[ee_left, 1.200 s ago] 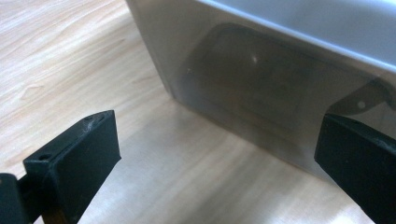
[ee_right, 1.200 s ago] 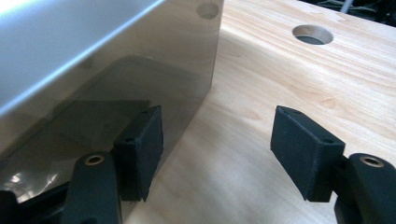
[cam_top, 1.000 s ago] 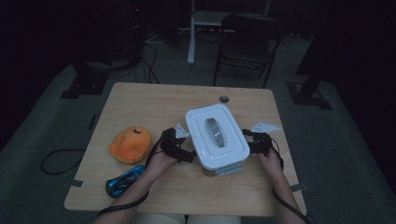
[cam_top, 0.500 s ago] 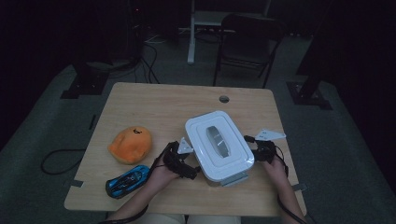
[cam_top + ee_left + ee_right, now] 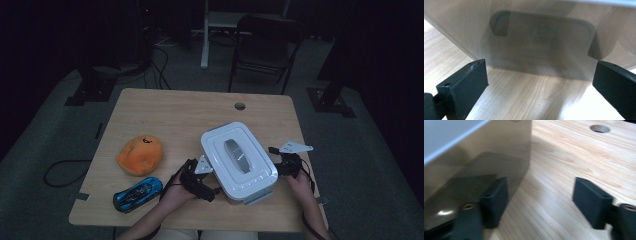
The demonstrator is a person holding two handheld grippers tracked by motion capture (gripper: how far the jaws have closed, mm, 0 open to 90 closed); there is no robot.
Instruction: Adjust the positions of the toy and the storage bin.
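White lidded box [image 5: 239,161] is sitting on the wooden bench [image 5: 175,115], between both hand-held grippers: left hand-held gripper [image 5: 202,184] gaping beside it, right hand-held gripper [image 5: 285,162] opening wider, gripping nothing.

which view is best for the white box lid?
The high view: the lid shows whole from above, with its grey handle, on the box between the left gripper and the right gripper. The left gripper view gives just the lid's edge above the clear wall; the right gripper view, a blurred strip of it.
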